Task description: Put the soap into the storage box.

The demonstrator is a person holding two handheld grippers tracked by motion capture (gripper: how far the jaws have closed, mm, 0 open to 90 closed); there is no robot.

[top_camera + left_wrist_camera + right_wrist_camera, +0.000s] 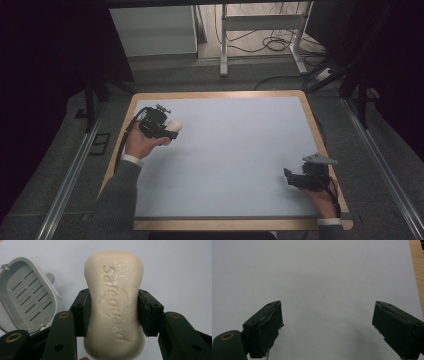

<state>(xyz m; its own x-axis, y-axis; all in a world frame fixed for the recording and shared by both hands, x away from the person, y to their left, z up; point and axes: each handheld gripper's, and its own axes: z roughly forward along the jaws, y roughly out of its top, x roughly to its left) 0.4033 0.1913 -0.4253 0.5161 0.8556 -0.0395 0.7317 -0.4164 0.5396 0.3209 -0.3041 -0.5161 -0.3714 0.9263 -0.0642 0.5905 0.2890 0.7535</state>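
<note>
A cream bar of soap (114,305) with embossed lettering sits between the two black jaws of my left gripper (113,307), which is shut on its narrow waist. From above, the soap (174,125) pokes out of that gripper (159,125) at the table's far left, held above the surface. A grey slotted soap dish (27,297) lies on the table just beside it in the left gripper view. My right gripper (295,177) rests near the table's front right, its jaws (327,325) wide apart with nothing between them.
The table has a pale blue-grey mat (235,150) with a wooden rim (215,94). A white frame's legs and cables (260,40) stand on the floor beyond the far edge. The wooden edge (417,265) shows at the right in the right gripper view.
</note>
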